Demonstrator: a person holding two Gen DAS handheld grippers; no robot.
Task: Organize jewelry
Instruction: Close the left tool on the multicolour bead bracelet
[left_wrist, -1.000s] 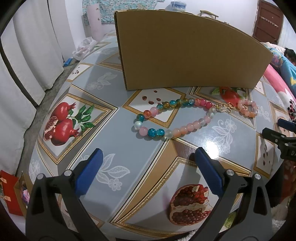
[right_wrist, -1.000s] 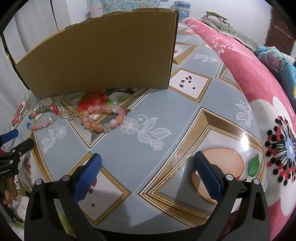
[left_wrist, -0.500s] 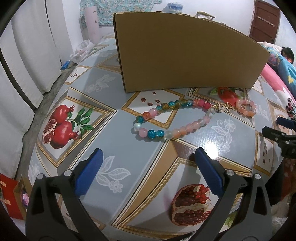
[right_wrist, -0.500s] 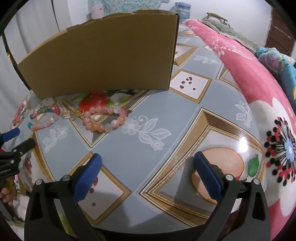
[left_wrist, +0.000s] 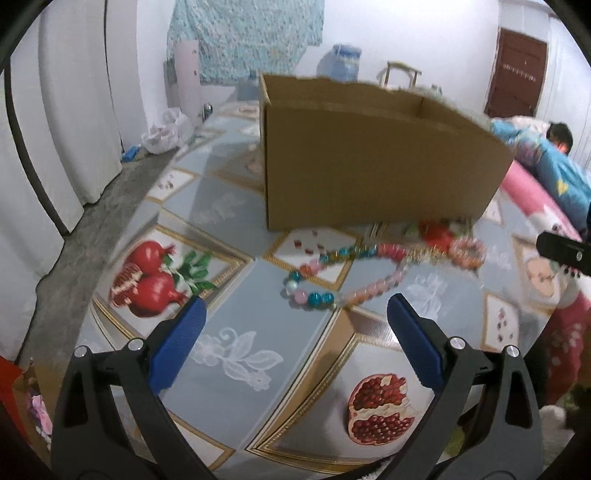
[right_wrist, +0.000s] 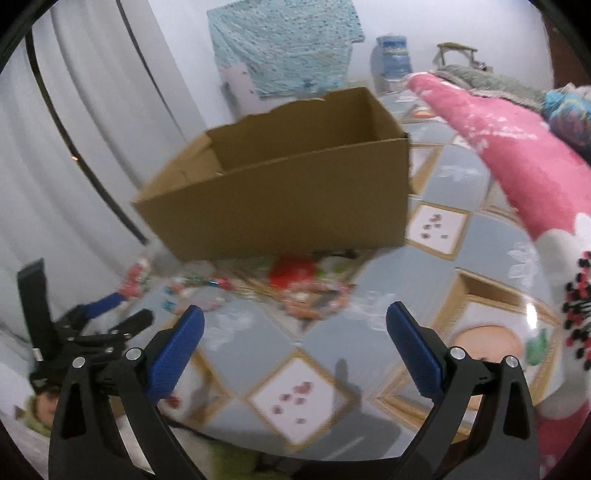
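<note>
A long necklace (left_wrist: 347, 273) of pink, teal and clear beads lies on the patterned tablecloth in front of an open cardboard box (left_wrist: 369, 162). A smaller pink bead bracelet (left_wrist: 467, 253) is joined to its right end by a gold clasp. My left gripper (left_wrist: 293, 332) hovers open above the cloth, just short of the necklace. The right wrist view is blurred: the box (right_wrist: 288, 206), the pink bracelet (right_wrist: 314, 302) and the far beads (right_wrist: 199, 286) show. My right gripper (right_wrist: 295, 336) is open, above and short of the bracelet, with nothing between its fingers.
The tablecloth (left_wrist: 236, 325) has fruit prints. A pink flowered blanket (right_wrist: 517, 155) runs along the right. White curtains (left_wrist: 55, 129) hang on the left over a concrete floor strip. A person in blue lies at the far right (left_wrist: 554, 162). The left gripper (right_wrist: 96, 325) shows at the right view's left edge.
Both grippers have risen and tilted back, so the inside of the box now shows. The jewelry has not moved. Both views are motion-blurred.
</note>
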